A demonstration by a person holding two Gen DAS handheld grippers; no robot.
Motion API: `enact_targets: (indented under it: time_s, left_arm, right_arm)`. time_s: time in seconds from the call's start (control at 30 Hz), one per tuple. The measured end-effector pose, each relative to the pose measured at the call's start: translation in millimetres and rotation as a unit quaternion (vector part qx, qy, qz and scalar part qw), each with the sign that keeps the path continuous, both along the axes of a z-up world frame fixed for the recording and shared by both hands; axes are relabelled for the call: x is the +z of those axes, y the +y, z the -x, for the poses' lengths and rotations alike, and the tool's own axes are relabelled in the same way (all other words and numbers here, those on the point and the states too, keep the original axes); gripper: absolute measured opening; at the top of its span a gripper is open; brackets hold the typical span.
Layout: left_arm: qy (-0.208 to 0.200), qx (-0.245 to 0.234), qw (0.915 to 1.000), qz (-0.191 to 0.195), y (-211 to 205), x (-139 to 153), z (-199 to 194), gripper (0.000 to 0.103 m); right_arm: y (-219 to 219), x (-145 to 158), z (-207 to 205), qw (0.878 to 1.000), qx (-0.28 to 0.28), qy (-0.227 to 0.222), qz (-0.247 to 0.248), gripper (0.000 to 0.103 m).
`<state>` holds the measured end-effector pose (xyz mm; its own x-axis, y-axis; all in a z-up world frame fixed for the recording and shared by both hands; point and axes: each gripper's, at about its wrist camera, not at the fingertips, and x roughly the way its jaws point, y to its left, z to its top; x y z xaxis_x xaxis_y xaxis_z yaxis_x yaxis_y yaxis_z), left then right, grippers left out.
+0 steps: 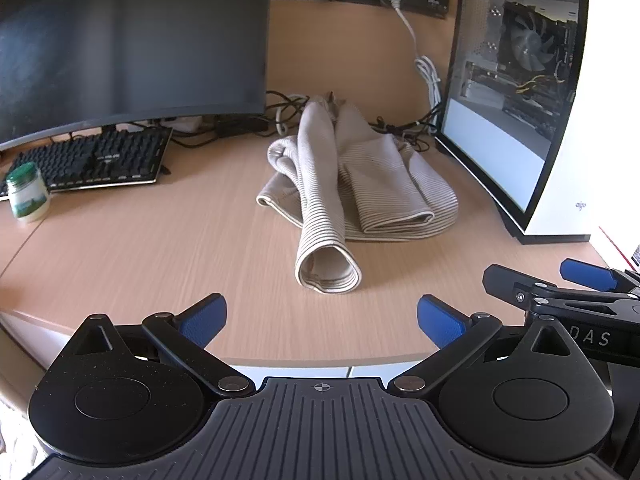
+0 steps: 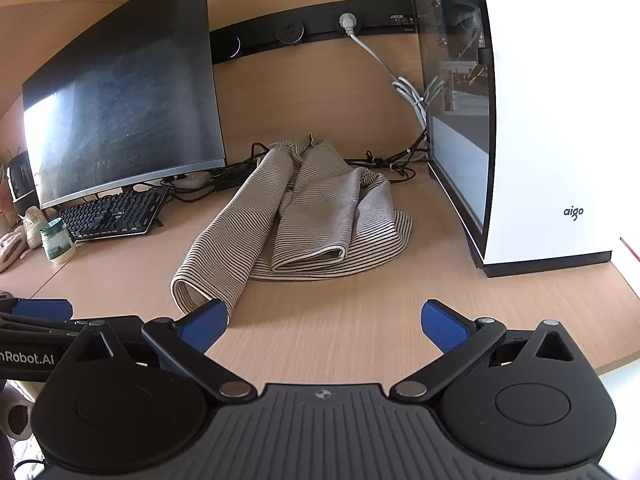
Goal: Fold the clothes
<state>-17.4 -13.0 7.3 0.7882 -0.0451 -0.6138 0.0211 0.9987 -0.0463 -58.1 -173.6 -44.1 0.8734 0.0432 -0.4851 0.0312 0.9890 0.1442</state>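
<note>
Wooden tabletop is carrying the striped garment, lying rumpled between monitor and computer case. I'm holding left gripper and right gripper with fingers spread, empty. Dragging cloth risks snagging the cables behind.

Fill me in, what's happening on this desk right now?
A person holds a two-finger tool in each hand over a wooden desk, set to fold a striped beige garment. It lies crumpled between a monitor and a white PC case, with one long sleeve stretched toward the tools. The left tool and right tool are both open and hold nothing; neither touches the cloth. A keyboard and small jar sit off to the left.
</note>
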Motion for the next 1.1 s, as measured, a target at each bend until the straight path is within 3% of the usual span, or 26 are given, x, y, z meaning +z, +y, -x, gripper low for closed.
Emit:
enact_targets:
  time_s: [1.1]
  left_arm:
    - [-0.004,0.003,1.0000,0.001,-3.0,-0.9,5.7,0.103]
  right_arm:
    - [0.7,-1.4,0.5,1.000,0.006,0.005,0.006,0.103]
